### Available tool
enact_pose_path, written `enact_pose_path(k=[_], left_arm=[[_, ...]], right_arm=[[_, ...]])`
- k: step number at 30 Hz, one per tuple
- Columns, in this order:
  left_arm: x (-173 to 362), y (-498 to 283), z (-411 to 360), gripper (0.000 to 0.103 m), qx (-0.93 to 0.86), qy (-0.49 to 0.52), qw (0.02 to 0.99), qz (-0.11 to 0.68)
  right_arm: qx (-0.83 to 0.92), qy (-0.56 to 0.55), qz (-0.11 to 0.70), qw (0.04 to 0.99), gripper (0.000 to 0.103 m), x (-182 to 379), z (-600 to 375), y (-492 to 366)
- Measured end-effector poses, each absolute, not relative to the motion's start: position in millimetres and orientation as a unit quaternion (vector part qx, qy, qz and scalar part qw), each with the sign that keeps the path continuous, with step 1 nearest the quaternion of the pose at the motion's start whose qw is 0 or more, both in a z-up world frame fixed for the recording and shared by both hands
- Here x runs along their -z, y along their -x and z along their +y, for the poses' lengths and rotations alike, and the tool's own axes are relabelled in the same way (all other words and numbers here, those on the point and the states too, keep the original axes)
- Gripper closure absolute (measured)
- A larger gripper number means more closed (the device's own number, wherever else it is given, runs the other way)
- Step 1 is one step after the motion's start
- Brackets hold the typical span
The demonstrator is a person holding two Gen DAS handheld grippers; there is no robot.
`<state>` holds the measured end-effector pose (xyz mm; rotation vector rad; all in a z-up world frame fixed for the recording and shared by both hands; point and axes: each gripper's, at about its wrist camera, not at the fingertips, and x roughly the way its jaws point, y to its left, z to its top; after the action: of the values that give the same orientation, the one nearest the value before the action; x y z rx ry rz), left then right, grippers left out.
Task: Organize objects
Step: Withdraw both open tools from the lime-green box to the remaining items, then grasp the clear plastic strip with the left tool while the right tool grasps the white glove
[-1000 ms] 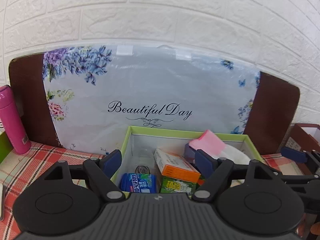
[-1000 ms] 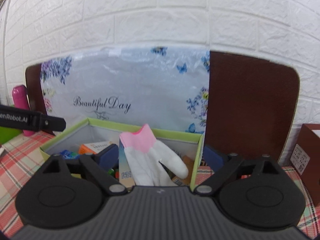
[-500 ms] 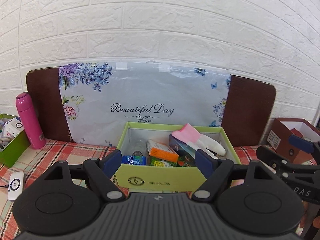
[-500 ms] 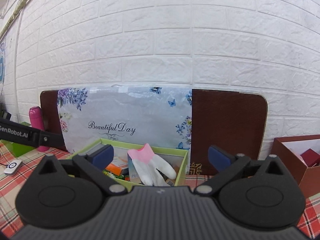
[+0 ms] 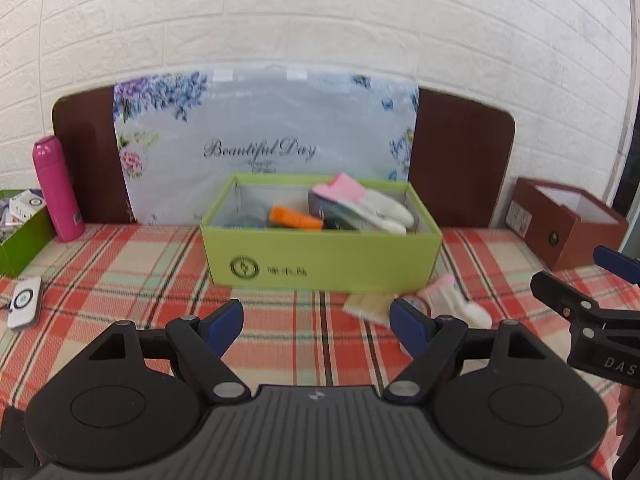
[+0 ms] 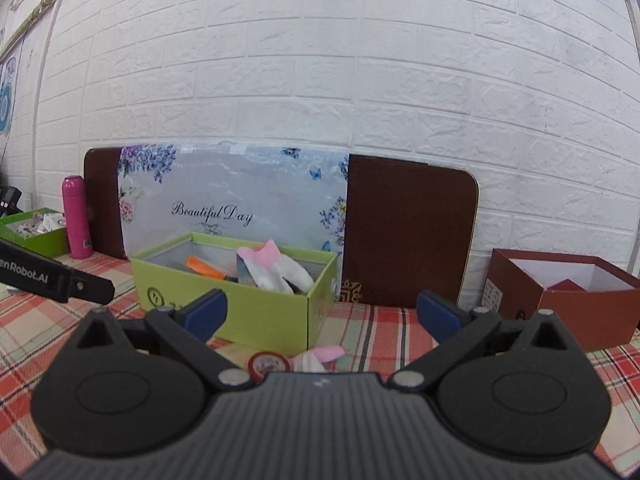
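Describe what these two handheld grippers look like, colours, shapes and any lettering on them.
Both are matte black plastic. The left gripper and right gripper each have a ribbed grey-black body, two round disc housings, angled linkage arms with silver pivot pins, and blue pads on the fingertips. White lettering shows along the fingers: "DAS" on the right one, "enRobot.AI" on the left. No cables or sleeves are clearly visible.

Left matte black plastic two-finger tool [image 5: 316, 326] — ribbed dark-grey housing with a small logo at centre, two round black discs on either side, angled link arms with silver pivot pins, triangular cut-outs, blue pads [image 5: 224, 322] on the fingertips. Right black plastic tool [image 6: 322, 312] has the same build, blue pads [image 6: 206, 312] too. Seen from the other camera — white lettering "DAS" on the right one, "enRobot.AI" on the left.
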<state>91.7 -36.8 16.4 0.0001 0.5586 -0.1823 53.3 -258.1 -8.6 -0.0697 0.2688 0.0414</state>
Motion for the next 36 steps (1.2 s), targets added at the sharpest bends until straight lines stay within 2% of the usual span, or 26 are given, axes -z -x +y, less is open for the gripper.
enact_pose_path(k=[7,12,20,22,23,24,27,29,36], left_arm=[[20,-84,-42,0.020,0.073,-0.007,0.944,0.321],[41,-80,-34,0.020,0.054,-0.002,0.934,0.354],[42,-79,-22,0.020,0.042,0.001,0.933,0.357],[42,-79,-21,0.020,0.042,0.003,0.933,0.357],[42,-79,-20,0.020,0.042,0.005,0.933,0.358],[43,-79,-19,0.020,0.041,0.007,0.933,0.358],[45,-80,-15,0.020,0.041,0.016,0.931,0.362],[46,-80,-12,0.020,0.042,0.024,0.930,0.365],[49,-80,-14,0.020,0.072,0.034,0.925,0.372]], right_arm=[[-0.026,0.031,0.196,0.980,0.000,51,-264,-41],[-0.041,0.004,0.258,0.965,0.013,83,-269,-52],[-0.033,-0.002,0.322,0.946,0.017,119,-272,-94],[-0.030,-0.004,0.328,0.944,0.025,120,-271,-101],[-0.031,0.000,0.329,0.944,0.043,119,-268,-102],[-0.035,0.004,0.329,0.944,0.053,117,-264,-102],[-0.059,0.018,0.336,0.940,0.069,113,-243,-92],[-0.078,0.021,0.340,0.937,0.074,112,-224,-81],[-0.167,-0.002,0.341,0.925,0.074,102,-179,-54]])
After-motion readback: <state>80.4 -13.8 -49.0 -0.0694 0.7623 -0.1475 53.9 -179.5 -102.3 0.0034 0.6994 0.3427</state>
